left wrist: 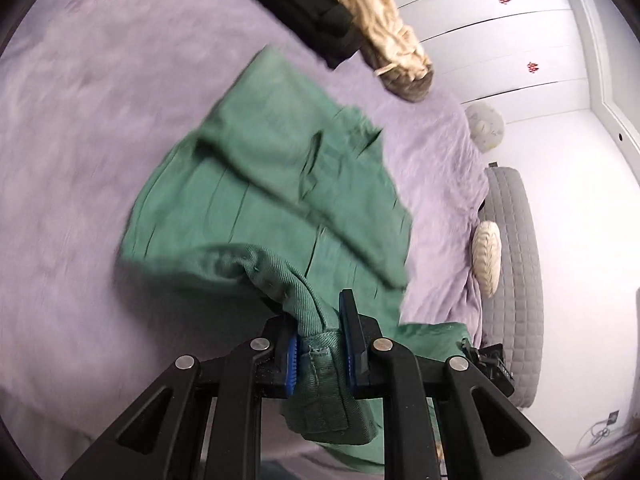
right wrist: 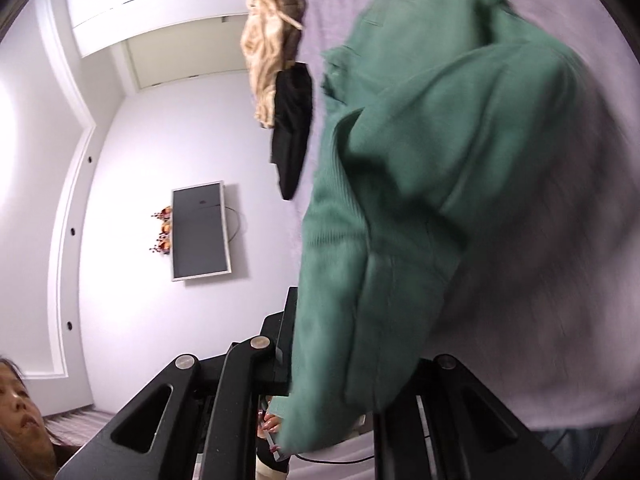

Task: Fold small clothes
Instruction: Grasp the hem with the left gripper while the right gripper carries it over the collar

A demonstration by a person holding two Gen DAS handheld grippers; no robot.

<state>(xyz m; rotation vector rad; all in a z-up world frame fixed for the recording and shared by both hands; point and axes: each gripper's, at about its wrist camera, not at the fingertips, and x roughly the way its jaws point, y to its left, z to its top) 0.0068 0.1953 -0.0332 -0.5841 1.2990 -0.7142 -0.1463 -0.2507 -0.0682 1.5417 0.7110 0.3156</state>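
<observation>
A green garment (left wrist: 276, 184) is partly lifted off the lilac bedspread (left wrist: 80, 140). In the left wrist view my left gripper (left wrist: 320, 352) is shut on a thick hemmed edge of the cloth, its blue pads (left wrist: 292, 364) pressing both sides. The rest of the garment trails away onto the bed in loose folds. In the right wrist view the same green garment (right wrist: 420, 184) drapes over my right gripper (right wrist: 320, 364) and hides its right finger and the fingertips. Cloth runs down between the jaws, which stand close together on it.
A beige crumpled garment (left wrist: 384, 28) and a black garment (left wrist: 304, 4) lie at the far side of the bed. A grey quilted headboard (left wrist: 516, 264) and small cushions (left wrist: 486, 256) lie to the right. A person's head (right wrist: 20, 404) and a wall screen (right wrist: 200, 232) show in the right wrist view.
</observation>
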